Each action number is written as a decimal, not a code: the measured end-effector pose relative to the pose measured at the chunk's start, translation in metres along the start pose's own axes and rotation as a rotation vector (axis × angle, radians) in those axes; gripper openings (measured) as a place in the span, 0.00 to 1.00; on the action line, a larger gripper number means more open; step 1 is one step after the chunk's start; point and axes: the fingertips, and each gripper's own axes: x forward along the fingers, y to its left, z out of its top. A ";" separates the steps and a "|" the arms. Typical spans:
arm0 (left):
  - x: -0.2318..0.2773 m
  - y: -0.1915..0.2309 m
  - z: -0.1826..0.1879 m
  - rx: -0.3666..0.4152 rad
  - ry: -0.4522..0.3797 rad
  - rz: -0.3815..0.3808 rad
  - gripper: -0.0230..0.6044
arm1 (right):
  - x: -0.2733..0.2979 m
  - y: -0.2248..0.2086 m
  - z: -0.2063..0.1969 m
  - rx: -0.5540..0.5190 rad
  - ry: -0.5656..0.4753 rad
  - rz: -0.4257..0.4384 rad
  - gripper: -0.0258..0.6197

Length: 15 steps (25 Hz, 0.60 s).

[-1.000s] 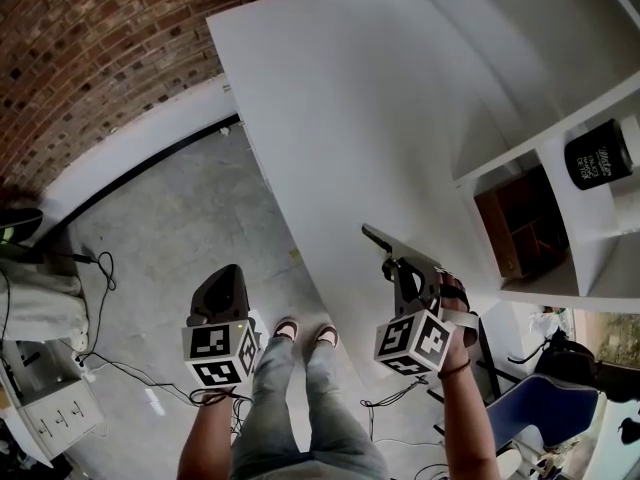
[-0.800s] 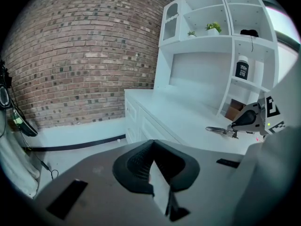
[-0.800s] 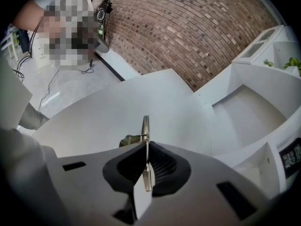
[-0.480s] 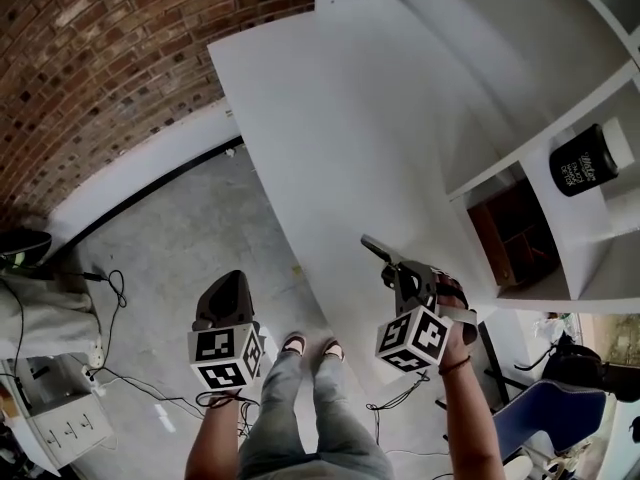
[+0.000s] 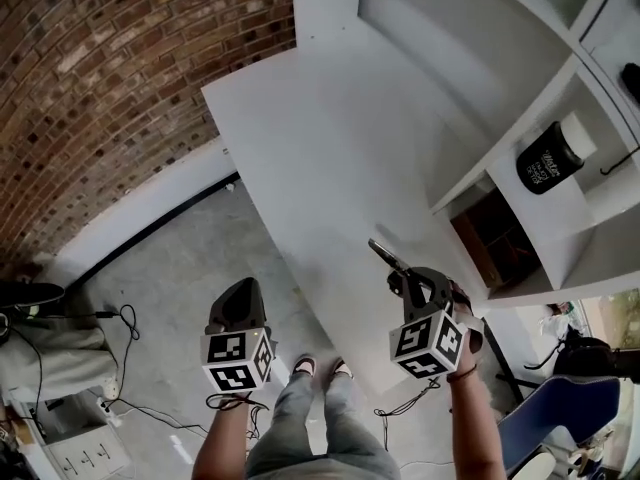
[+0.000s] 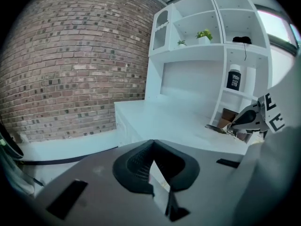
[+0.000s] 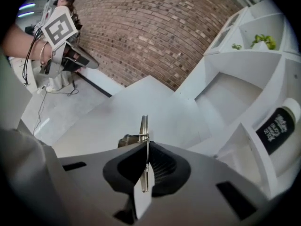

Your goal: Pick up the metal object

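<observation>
The metal object is a thin flat strip, and my right gripper is shut on it above the near edge of the white desk. In the right gripper view the strip stands edge-on between the pads and sticks out past the right gripper. My left gripper hangs over the concrete floor, left of the desk, apart from the strip. Its pads meet with nothing between them in the left gripper view. That view also shows the right gripper with the strip.
White shelving rises behind the desk, with a black jar on one shelf and a brown box in a lower cubby. A brick wall runs at the left. Cables lie on the floor. A blue chair stands at right.
The head view has tilted, so the desk and shelves sit higher and further left. Both grippers sit slightly lower in the view. The right gripper still holds the strip.
</observation>
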 end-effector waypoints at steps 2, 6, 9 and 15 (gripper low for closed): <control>-0.001 -0.013 0.015 0.019 -0.016 -0.038 0.04 | -0.015 -0.010 0.001 0.056 -0.016 -0.030 0.05; -0.003 -0.043 0.050 0.064 -0.056 -0.119 0.04 | -0.051 -0.030 0.002 0.194 -0.067 -0.105 0.05; 0.000 -0.071 0.081 0.105 -0.095 -0.196 0.04 | -0.085 -0.056 0.001 0.336 -0.108 -0.207 0.05; -0.016 -0.133 0.135 0.134 -0.172 -0.336 0.04 | -0.165 -0.097 -0.013 0.572 -0.200 -0.413 0.05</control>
